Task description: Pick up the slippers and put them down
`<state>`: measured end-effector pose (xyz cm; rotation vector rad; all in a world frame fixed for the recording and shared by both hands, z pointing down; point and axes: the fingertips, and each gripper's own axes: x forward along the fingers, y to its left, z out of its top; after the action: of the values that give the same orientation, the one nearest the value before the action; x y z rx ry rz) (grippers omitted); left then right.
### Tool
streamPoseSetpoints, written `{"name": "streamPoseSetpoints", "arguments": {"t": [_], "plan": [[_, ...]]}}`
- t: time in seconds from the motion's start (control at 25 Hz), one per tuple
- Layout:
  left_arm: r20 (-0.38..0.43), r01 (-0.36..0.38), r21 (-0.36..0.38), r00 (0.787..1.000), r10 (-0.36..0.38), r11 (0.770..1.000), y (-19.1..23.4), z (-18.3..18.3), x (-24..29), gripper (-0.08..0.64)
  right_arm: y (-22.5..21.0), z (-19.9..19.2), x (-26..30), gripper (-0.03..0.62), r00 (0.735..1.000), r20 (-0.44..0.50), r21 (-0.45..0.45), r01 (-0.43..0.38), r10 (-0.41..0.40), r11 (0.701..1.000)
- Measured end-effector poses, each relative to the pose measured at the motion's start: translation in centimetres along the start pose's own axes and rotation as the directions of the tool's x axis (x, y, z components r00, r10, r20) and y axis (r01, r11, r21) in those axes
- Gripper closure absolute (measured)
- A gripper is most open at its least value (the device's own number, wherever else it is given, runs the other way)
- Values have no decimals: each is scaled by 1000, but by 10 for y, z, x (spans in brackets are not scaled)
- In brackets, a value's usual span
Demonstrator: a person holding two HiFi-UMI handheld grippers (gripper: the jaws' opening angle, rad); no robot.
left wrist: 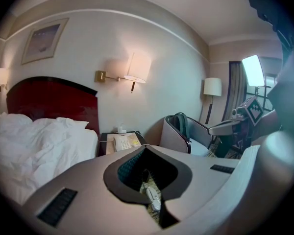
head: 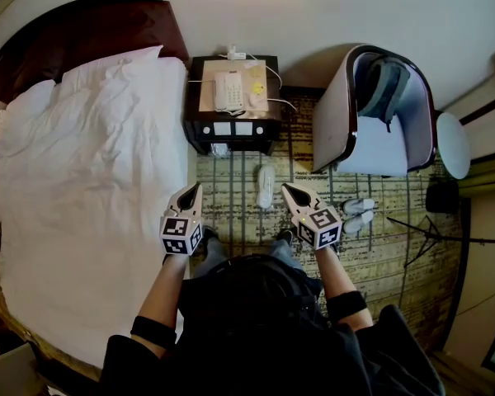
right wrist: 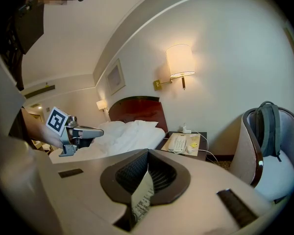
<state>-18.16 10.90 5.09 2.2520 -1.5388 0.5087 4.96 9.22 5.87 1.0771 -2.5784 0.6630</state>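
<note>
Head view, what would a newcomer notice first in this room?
The big white rumpled bed fills the left side, with a curved grey armchair holding a grey backpack at upper right. Between them, on the patterned carpet, lies a single white slipper, flanked in the picture by the shut left gripper and right gripper.

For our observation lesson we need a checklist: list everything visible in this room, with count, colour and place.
bed: one, white, left
headboard: one, dark red, behind bed
nightstand: one, dark, beside bed
phone: one, white, on nightstand
chair: one, grey, right of nightstand
backpack: one, grey, on chair
slippers: three, white, on carpet; one before nightstand, two beside chair
wall lamps: two, cream, flanking headboard
floor lamp: one, white shade, behind chair
left gripper: one, grey, shut, empty, near bed
right gripper: one, grey, shut, empty, near lone slipper
</note>
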Motion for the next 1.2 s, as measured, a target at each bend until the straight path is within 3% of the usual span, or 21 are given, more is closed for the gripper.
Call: {"name": "streamPoseSetpoints", "arguments": {"t": [0.64,1.2], "plan": [[-4,-1,41,1000,1,999,-4,-4,2,557,-3,-8,1,591,1000,-21,5,-5,5,1000],[-51,23,78,999,-19,997,4,-1,25,557,-7,-29,50,590,994,-94,44,-59,63,997]]}}
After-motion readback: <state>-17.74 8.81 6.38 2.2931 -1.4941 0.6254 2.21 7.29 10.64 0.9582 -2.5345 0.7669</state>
